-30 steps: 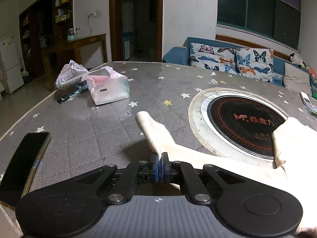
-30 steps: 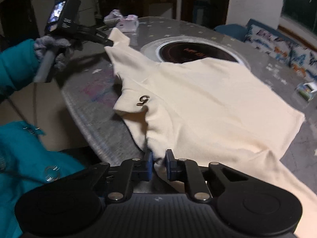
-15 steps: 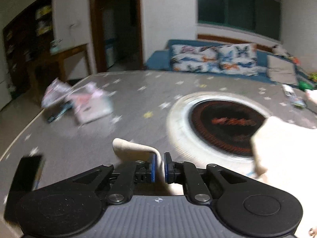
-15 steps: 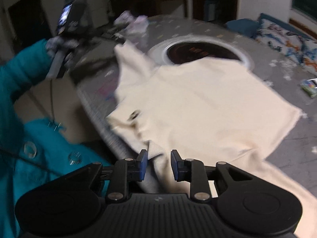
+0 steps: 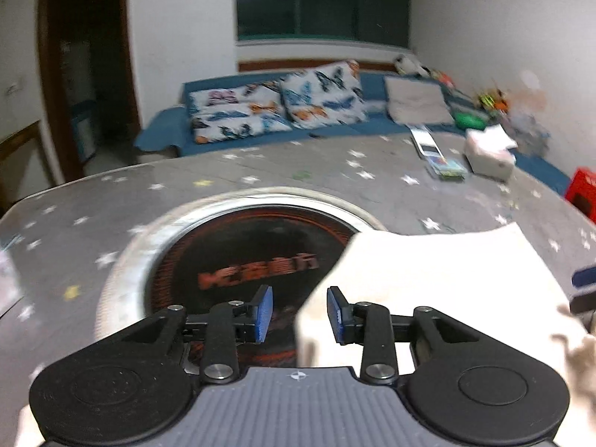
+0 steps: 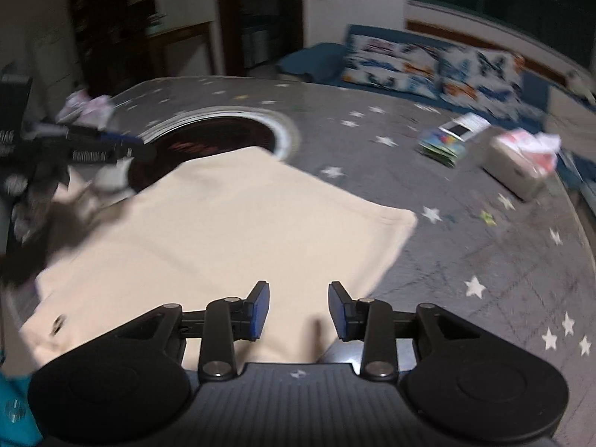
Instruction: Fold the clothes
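A cream shirt (image 6: 231, 231) lies flat on the grey star-patterned table (image 6: 465, 223), its far edge over the round black cooktop (image 6: 223, 138). My right gripper (image 6: 298, 311) is open and empty above the shirt's near edge. My left gripper (image 5: 300, 314) is open; a corner of the cream shirt (image 5: 428, 272) stands between its fingers, and the jaws are not closed on it. The left gripper also shows in the right wrist view (image 6: 97, 149), blurred, at the shirt's far left corner.
A white tissue box (image 6: 517, 171) and a stack of booklets (image 6: 443, 145) sit on the table's far right. Crumpled plastic bags (image 6: 89, 108) lie at the far left. A blue sofa with butterfly cushions (image 5: 275, 108) stands behind the table.
Both grippers have opened and let go of the shirt. The left gripper swung right towards the cooktop; the sleeve it held is now folded in. The shirt lies flatter.
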`<control>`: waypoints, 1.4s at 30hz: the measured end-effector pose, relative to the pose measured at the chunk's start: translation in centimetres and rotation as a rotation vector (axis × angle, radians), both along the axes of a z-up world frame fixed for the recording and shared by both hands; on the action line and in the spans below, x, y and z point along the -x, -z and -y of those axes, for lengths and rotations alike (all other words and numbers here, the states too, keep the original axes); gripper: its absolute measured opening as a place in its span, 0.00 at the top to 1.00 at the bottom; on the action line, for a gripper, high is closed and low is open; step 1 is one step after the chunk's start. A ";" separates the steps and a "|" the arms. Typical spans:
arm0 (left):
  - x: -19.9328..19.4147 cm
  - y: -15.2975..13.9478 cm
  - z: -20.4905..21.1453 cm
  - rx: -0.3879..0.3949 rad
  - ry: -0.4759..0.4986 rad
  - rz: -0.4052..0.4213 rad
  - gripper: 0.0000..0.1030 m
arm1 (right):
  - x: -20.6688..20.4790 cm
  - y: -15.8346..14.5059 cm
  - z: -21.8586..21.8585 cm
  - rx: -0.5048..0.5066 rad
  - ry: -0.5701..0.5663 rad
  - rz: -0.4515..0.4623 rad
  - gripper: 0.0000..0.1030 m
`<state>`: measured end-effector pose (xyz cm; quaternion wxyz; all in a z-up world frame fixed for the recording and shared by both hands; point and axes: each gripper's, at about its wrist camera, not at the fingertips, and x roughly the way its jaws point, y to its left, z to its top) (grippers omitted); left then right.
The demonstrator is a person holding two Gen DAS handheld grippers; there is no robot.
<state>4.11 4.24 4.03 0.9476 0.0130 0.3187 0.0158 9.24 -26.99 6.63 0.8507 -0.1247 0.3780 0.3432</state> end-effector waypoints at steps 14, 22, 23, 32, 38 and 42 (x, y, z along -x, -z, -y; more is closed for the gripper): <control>-2.9 1.8 2.4 0.022 0.113 0.008 0.95 | -2.6 1.5 0.0 -0.016 0.082 -0.022 0.62; 2.0 0.9 7.7 -0.014 0.415 0.060 0.90 | -2.9 1.7 0.4 -0.022 0.105 -0.026 0.62; 2.4 0.9 7.9 -0.018 0.435 0.065 0.88 | -2.9 1.6 0.4 -0.024 0.107 -0.025 0.62; 0.0 0.3 6.4 -0.036 0.249 0.063 0.54 | -4.1 1.2 1.0 -0.032 0.148 -0.019 0.61; -2.1 1.8 6.0 0.044 0.253 -0.035 0.82 | -6.1 1.8 1.3 -0.040 0.197 -0.043 0.62; -1.9 1.4 5.4 0.045 0.224 0.017 0.93 | -7.7 2.3 1.6 -0.049 0.241 -0.064 0.62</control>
